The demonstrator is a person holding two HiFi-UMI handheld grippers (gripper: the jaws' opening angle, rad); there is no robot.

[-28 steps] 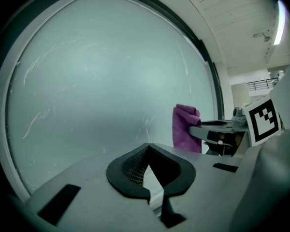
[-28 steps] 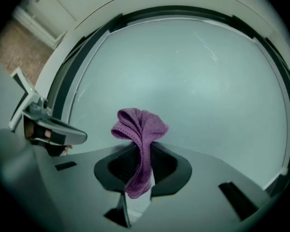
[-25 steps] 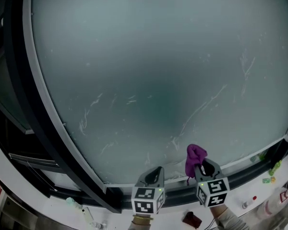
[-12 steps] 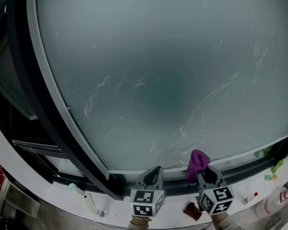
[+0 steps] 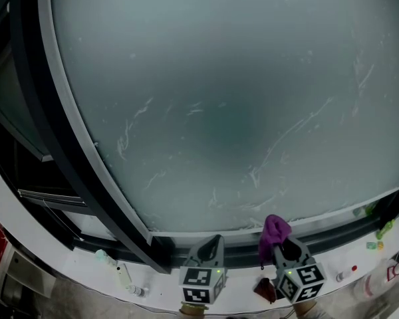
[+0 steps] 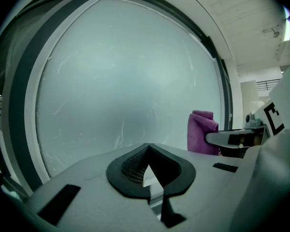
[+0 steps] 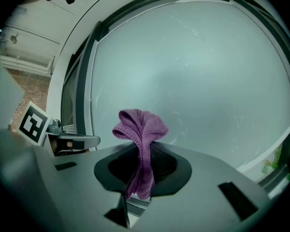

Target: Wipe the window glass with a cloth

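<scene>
We've got the cloth (image 5: 274,234) pinched in R gripper (image 5: 286,247) jaws; L gripper (image 5: 211,246) jaws together, empty. Glass (image 5: 219,98) streaky, so wiping looks mostly undone.

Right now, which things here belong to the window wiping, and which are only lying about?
For the job:
window glass
purple cloth
right gripper, shut on the cloth

Lying about:
dark red object beside that gripper
small pale bottle, lower left
green items, far right
</scene>
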